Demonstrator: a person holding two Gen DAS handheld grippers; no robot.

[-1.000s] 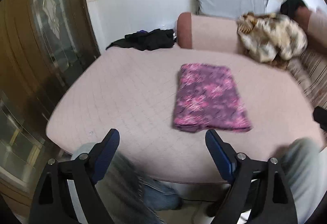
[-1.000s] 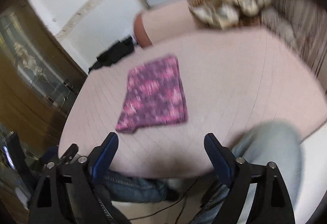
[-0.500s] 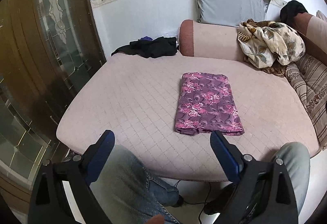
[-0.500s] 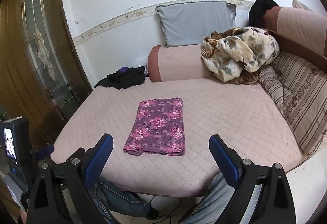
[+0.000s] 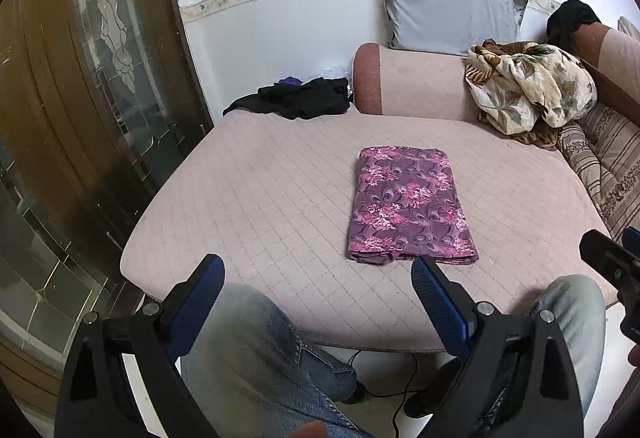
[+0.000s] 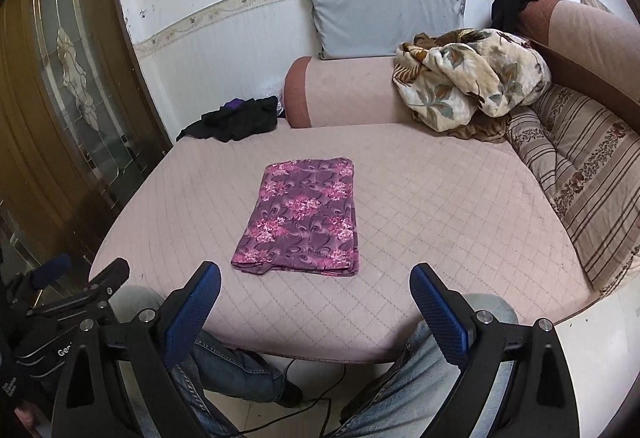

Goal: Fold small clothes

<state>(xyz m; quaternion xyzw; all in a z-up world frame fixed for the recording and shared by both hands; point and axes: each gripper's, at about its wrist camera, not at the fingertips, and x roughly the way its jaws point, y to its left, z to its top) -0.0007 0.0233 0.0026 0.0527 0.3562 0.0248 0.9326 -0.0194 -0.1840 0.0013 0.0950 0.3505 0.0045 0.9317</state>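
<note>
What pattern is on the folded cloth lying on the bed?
The folded cloth is purple with a pink floral and swirl print, clearest in the right wrist view.

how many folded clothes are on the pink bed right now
1: the purple floral cloth lies folded mid-bed. The black clothes at the far left corner are unfolded; more may hide under them.
</note>
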